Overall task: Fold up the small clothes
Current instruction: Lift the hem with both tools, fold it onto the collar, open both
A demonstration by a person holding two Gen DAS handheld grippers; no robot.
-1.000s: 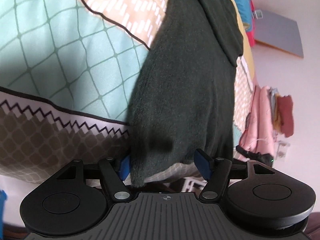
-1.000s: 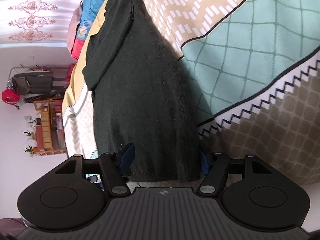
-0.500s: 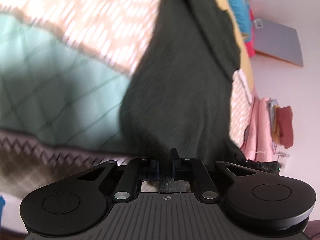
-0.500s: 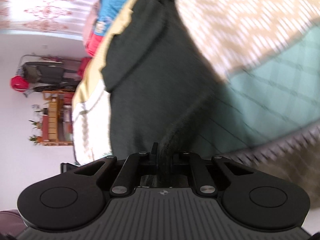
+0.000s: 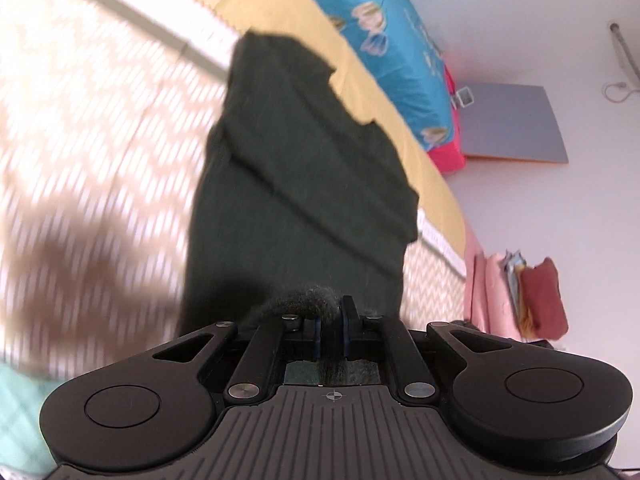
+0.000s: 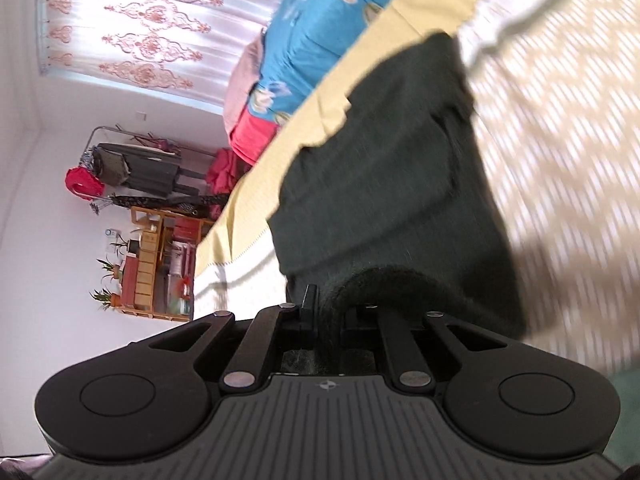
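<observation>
You face white walls (image 6: 24, 240) and a bright window with patterned curtains (image 6: 132, 28). A clothes rack (image 6: 132, 168) stands above a wooden shelf (image 6: 152, 264); a grey board (image 5: 516, 124) leans opposite.

Bedspread (image 5: 100, 128) smeared by motion blur, pattern barely readable. Near hem of the dark garment (image 5: 296, 184) hidden behind the left gripper (image 5: 329, 334); same behind the right gripper (image 6: 329, 322). Shelf (image 6: 154, 264) clutter too small, maybe potted plants.
</observation>
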